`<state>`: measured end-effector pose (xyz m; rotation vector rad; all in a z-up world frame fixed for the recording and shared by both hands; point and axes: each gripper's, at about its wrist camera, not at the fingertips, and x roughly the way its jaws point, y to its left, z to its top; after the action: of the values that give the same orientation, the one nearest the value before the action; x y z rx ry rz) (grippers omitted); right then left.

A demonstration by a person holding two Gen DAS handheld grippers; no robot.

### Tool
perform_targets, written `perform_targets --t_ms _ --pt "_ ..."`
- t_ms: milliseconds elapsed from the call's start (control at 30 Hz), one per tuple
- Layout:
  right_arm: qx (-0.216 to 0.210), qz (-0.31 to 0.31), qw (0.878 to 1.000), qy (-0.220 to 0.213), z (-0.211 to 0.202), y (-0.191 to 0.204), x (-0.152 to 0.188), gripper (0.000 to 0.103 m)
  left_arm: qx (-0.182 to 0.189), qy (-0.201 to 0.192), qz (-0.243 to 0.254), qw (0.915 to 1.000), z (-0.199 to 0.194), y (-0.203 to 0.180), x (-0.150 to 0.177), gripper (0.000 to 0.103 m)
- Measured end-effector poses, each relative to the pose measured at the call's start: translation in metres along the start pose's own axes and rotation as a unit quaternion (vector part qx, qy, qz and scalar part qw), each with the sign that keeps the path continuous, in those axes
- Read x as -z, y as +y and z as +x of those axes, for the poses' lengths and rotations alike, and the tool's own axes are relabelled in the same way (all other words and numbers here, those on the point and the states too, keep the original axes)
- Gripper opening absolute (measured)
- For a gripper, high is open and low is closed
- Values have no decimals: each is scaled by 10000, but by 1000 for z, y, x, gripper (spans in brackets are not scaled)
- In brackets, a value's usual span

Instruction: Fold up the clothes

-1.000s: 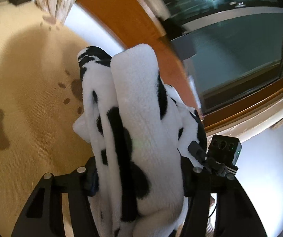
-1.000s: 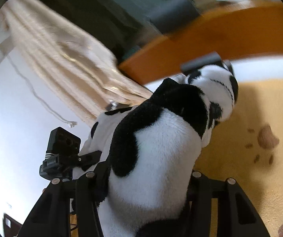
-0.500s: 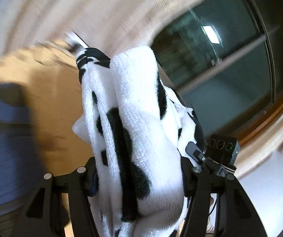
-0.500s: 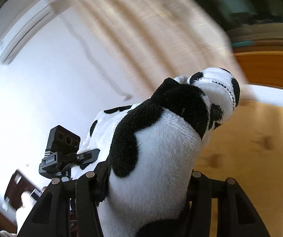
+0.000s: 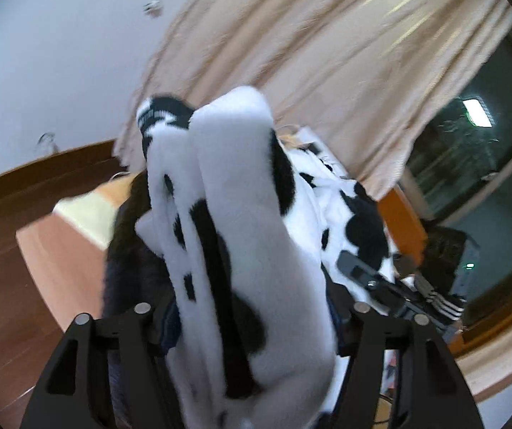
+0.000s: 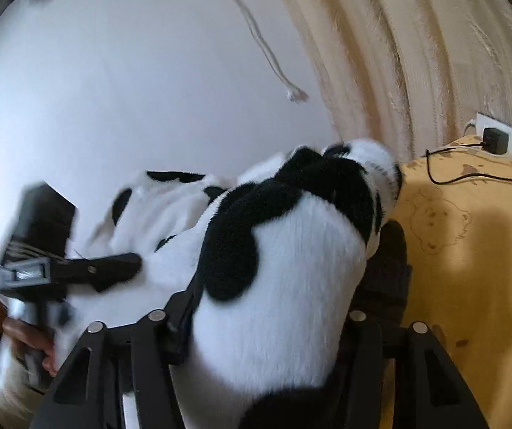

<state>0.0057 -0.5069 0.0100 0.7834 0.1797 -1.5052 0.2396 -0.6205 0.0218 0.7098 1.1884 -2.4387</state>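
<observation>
Fleece garment (image 5: 241, 236), white with black patches, is bunched between the fingers of both hand-held grippers and carried in the air, clear of any surface.

Left hand-held gripper (image 5: 252, 316): a thick folded bundle fills the gap between its fingers; jaws are opening, cloth still between them. The bundle's long axis runs from lower centre of the frame up toward upper centre, along the fingers. A dark garment (image 5: 131, 250) is seen just left of and behind the fleece; what it rests on cannot be told.

Right hand-held gripper (image 6: 259, 320): the same kind of bundle is wedged between its fingers, jaws likewise opening. The cloth rises toward centre right of the frame.

Key relation, as judged: the yellow printed bed cover (image 6: 470, 250) lies to the right of the right bundle and below it, so the set-down falls that way; the right hand looks the nearer.

Views differ. Right view alone shows the bed cover, a power strip (image 6: 506, 143) with a cable at upper right, and the left device with a hand (image 6: 30, 339) at lower left. Left view alone shows the curtain (image 5: 309, 53), the dark window (image 5: 477, 164) at right, and wood flooring (image 5: 2, 268) at left. Both frames are blurred.
</observation>
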Motion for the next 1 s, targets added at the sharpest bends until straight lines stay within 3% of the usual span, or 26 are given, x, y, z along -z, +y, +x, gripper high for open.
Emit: perform_targets --t_ms 100,167,200,300,400,467,533,667,733,800,900,1000 --pt "131 -31 9999 -1 5 -10 7 68 97 -159 48 9998 7 6 5 85" --pt "333 -117 9994 -28 -3 -12 10 81 37 -180 106 9998 8 3 5 87" --pt "432 -232 9988 -52 -8 -11 10 81 1 -186 134 9997 8 1 5 87" --pt "971 -757 9915 -415 -37 5 14 81 -600 -532 423 9959 -12 -8 -1 88" --pt "1912 -1550 9626 -1136 -72 30 23 81 -1378 -1184 1042 9778 -42 -43 2 92" --pt "2173 -1967 9440 -1517 -94 45 37 81 -1587 -1552 1479 9638 -56 -70 2 97" --pt "1990 -2200 9425 -1537 -98 57 45 81 -1485 -1700 1916 9552 -56 -99 1 103" --pt "1455 -2561 9495 -1083 -74 82 61 81 -1592 -1218 2526 9466 -14 -126 -10 103" --pt "1343 -2615 9524 -808 -58 84 66 81 -1933 -823 2477 9458 16 -115 -19 103" --pt "1281 -2566 9556 -674 -67 92 85 81 -2084 -596 2234 9503 28 -93 -22 103" --pt "1091 -2487 9612 -476 -59 83 83 81 -2061 -537 1922 9580 33 -69 -24 103" --pt "1075 -2514 9612 -354 -50 83 83 82 -2159 -622 2060 9524 33 -62 -12 103"
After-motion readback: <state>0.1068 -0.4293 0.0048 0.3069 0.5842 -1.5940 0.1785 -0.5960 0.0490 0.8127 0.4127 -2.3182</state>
